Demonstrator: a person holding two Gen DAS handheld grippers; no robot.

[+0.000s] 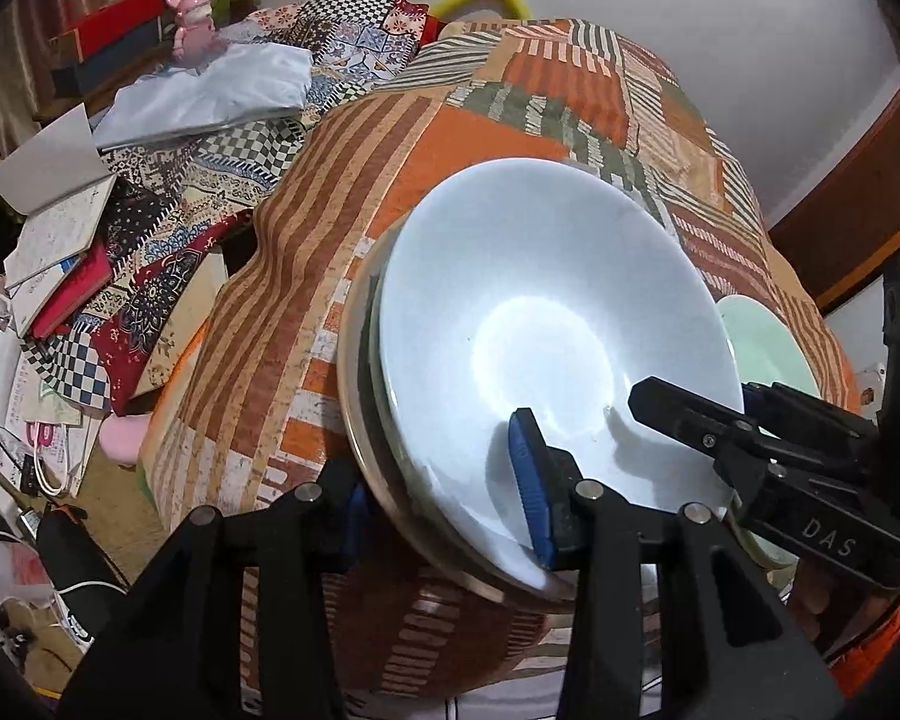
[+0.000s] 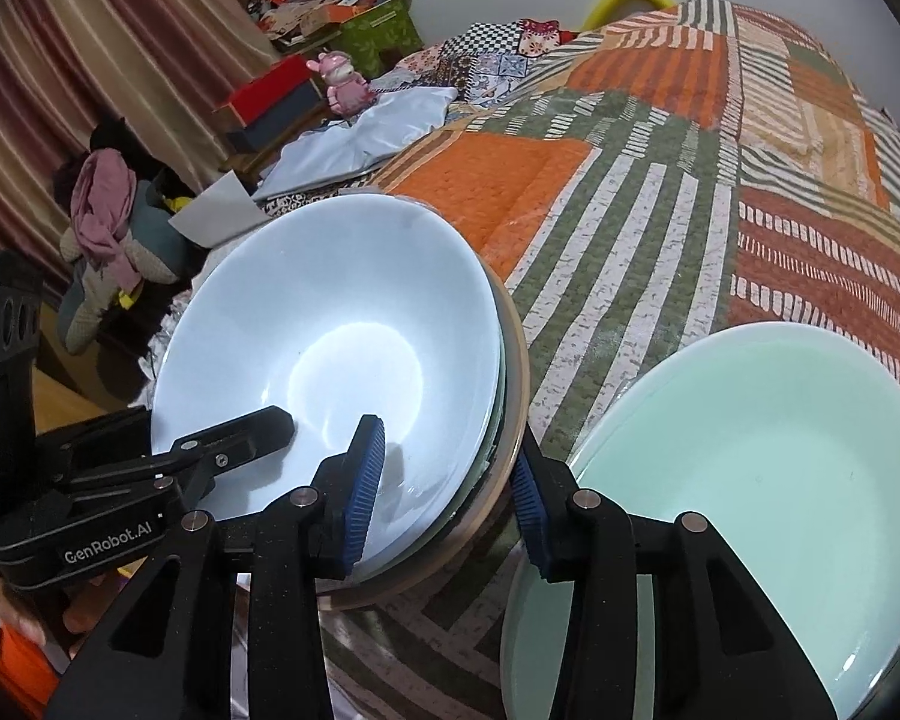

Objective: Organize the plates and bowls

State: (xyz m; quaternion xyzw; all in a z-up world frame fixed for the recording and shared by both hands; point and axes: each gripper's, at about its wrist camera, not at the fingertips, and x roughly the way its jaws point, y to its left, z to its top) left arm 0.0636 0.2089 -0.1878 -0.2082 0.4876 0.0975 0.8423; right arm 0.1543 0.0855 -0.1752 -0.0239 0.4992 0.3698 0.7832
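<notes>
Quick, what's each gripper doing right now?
Left gripper: closed on the rim of the bowl stack, one pad inside, one outside.
Right gripper: closed on the same rim.

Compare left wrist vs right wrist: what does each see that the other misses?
Left wrist only: open notebooks and cables on the floor.
Right wrist only: most of the green plate, and a stuffed toy by the curtain.
Both: the white bowl on stacked dishes, both grippers straddling its rim (left gripper, right gripper), and the patchwork cover.
</notes>
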